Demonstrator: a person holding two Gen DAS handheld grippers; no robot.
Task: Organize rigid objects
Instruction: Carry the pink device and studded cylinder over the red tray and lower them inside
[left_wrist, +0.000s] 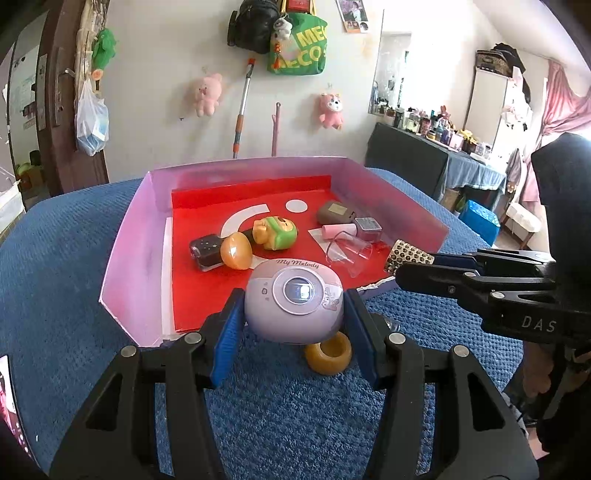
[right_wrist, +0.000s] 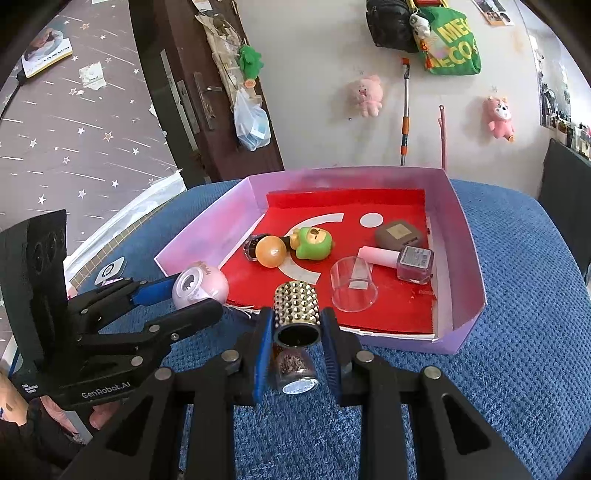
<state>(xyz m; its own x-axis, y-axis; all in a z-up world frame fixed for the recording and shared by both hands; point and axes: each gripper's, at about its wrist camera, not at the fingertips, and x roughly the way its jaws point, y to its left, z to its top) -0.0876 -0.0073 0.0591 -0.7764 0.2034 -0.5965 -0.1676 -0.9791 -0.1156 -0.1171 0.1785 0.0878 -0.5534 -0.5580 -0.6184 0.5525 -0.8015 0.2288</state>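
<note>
Blue textured cloth (left_wrist: 74, 258) covers the surface, and on it sits a shallow pink box (left_wrist: 125, 258) with a red floor, its near side open. Going left to right inside the box, I count seven items: one dark bottle (right_wrist: 253, 248), one orange egg-shaped piece (right_wrist: 270, 252), one green and yellow toy figure (right_wrist: 314, 242), one clear cup (right_wrist: 352, 284) lying on its side, one pink tube (right_wrist: 376, 255), one brown case (right_wrist: 398, 233) and one square bottle (right_wrist: 415, 263). Four things are not yet in. The left gripper (left_wrist: 293, 314) is clamped on the lilac round gadget (left_wrist: 294, 295) just above the box's near edge; under it one amber ring (left_wrist: 328, 355) lies on the cloth. The right gripper (right_wrist: 297, 321) is clamped on the gold studded cylinder (right_wrist: 296, 308) at the same edge, with one glitter jar (right_wrist: 295, 371) lying below it. By my judgement the job is well past halfway.
</note>
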